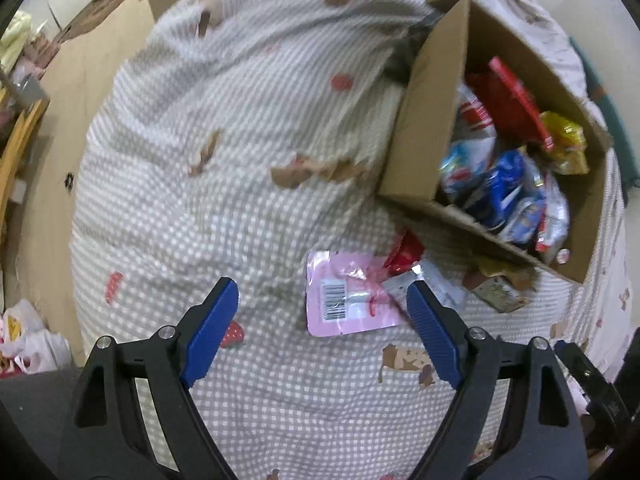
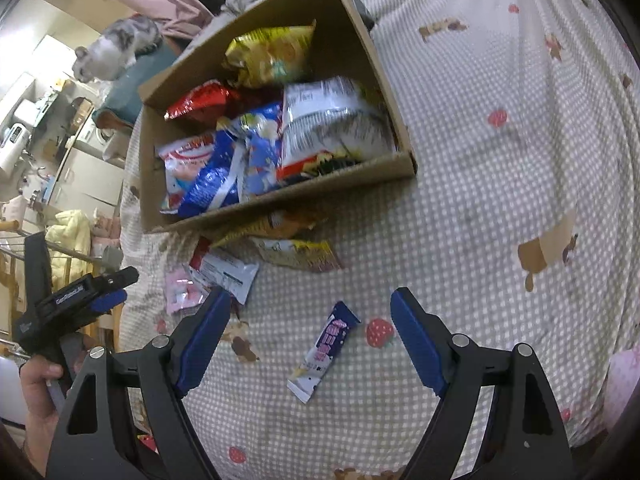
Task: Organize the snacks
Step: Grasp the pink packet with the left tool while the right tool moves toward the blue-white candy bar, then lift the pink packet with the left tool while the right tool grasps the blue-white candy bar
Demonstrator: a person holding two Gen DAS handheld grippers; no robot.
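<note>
A cardboard box (image 1: 424,128) (image 2: 256,32) full of snack bags lies on a checked bedspread (image 1: 248,200). In front of it lie loose packets: a pink packet with a barcode (image 1: 344,300) (image 2: 182,296), a red wrapper (image 1: 406,254), a white-and-red packet (image 2: 228,272) and a yellow packet (image 2: 300,254). My left gripper (image 1: 322,290) is open above the bedspread, the pink packet between its blue fingers, untouched. My right gripper (image 2: 310,300) is open over a small purple-and-white snack bar (image 2: 324,350), which lies loose on the cloth.
A grey-and-white cat (image 2: 116,46) sits beyond the box on a teal cushion. The bed's left edge drops to a wooden floor (image 1: 80,80) with plastic bags (image 1: 24,340). A hand (image 2: 38,376) holds the left gripper's black handle (image 2: 72,300). Shelves and clutter stand at far left.
</note>
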